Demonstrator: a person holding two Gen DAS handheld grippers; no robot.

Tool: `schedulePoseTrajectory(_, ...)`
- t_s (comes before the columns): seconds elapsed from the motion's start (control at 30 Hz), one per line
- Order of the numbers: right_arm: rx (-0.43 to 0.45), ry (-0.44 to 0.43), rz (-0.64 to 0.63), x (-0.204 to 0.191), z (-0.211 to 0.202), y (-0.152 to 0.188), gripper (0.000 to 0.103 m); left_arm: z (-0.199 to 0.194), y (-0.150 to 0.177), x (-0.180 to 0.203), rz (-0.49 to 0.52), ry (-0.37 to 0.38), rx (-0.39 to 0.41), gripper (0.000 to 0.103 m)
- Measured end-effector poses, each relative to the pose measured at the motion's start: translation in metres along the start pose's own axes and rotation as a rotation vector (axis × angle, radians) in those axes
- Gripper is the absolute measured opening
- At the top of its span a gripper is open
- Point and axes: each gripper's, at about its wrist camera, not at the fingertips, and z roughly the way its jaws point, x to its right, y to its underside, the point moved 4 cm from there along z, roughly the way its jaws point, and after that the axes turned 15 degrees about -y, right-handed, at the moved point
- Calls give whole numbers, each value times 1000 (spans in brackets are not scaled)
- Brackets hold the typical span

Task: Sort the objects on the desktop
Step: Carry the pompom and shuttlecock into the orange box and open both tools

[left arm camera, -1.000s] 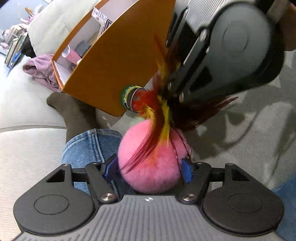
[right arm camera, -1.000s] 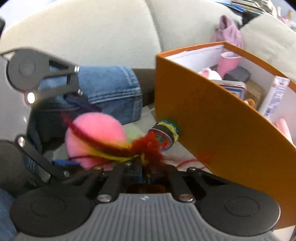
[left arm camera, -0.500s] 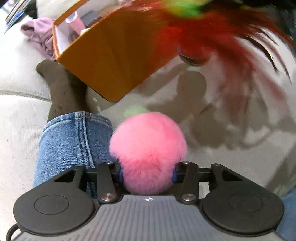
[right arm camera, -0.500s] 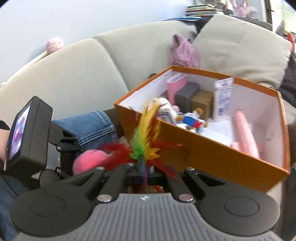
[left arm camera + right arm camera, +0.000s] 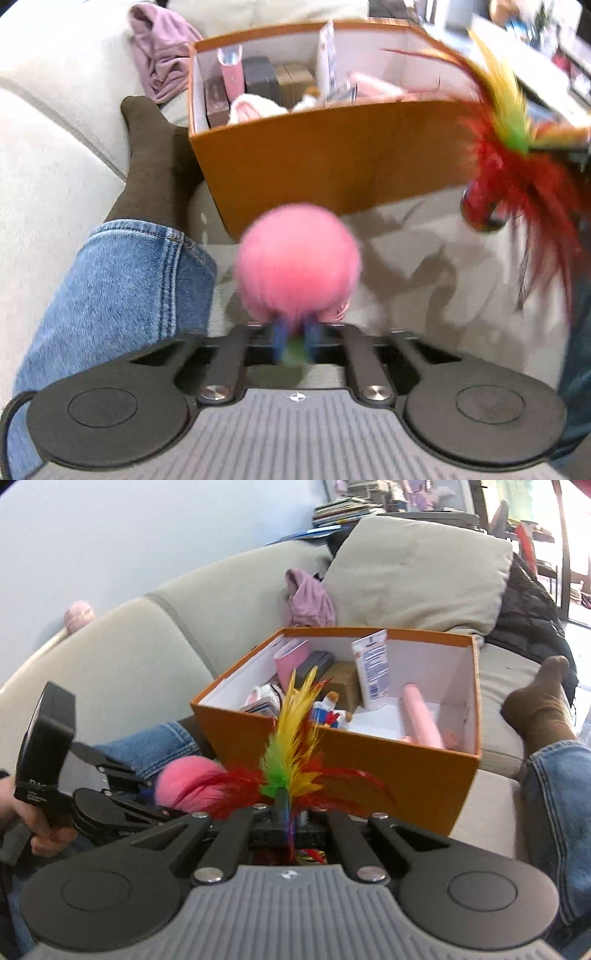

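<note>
No legible text; white tube (image 5: 370, 668) print too blurred

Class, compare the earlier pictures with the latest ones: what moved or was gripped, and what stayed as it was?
The left tool has just been closing and now pinches the pink pompom at its base. The right tool, shut on the feather toy, lifted it off the pompom and up toward the orange box, so the two toys are now apart. The box, its contents and the person's legs stayed put.
</note>
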Motion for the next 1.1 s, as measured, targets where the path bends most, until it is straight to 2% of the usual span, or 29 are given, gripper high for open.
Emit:
schedulePoseTrajectory(0.13, 14, 10, 6, 1, -9, 0, 0, -7, -6, 6, -49, 10, 17, 5)
schedulePoseTrajectory(0.2, 21, 12, 12, 1, -12, 1, 0, -16, -9, 9, -72, 25, 38, 1)
schedulePoseTrajectory(0.3, 26, 17, 23, 4, -15, 2, 0, -30, -13, 16, -106, 21, 76, 0)
schedulePoseTrajectory(0.4, 31, 13, 43, 7, -17, 2, 0, -29, -26, 18, -99, 31, 101, 0)
schedulePoseTrajectory(0.43, 33, 11, 50, 8, -17, 2, 0, -29, -26, 20, -82, 19, 109, 0)
schedulePoseTrajectory(0.47, 36, 8, 54, 9, -18, 1, 0, -30, -27, 23, -71, -27, 132, 2)
schedulePoseTrajectory(0.53, 41, 7, 57, 10, -19, 1, 0, -27, -26, 30, -21, -123, 172, 28)
schedulePoseTrajectory(0.57, 43, 6, 58, 10, -20, 1, 0, -24, -26, 33, -7, -147, 178, 53)
schedulePoseTrajectory(0.6, 45, 6, 59, 10, -20, 1, 0, -20, -25, 35, -6, -151, 176, 68)
schedulePoseTrajectory(0.7, 56, 2, 67, 11, -23, 0, 0, -4, -21, 40, -3, -153, 127, 68)
schedulePoseTrajectory(0.8, 101, -37, 99, 12, -35, -9, 0, 12, -15, 44, -5, -153, 60, 68)
schedulePoseTrajectory(0.97, 212, -69, 103, 17, -61, -46, 0, 26, -10, 42, -38, -149, 10, 68)
schedulePoseTrajectory(1.03, 238, -50, 97, 23, -64, -63, 0, 32, -9, 40, -50, -148, -1, 64)
schedulePoseTrajectory(1.1, 252, -22, 95, 32, -62, -78, 0, 38, -7, 39, -65, -141, -27, 54)
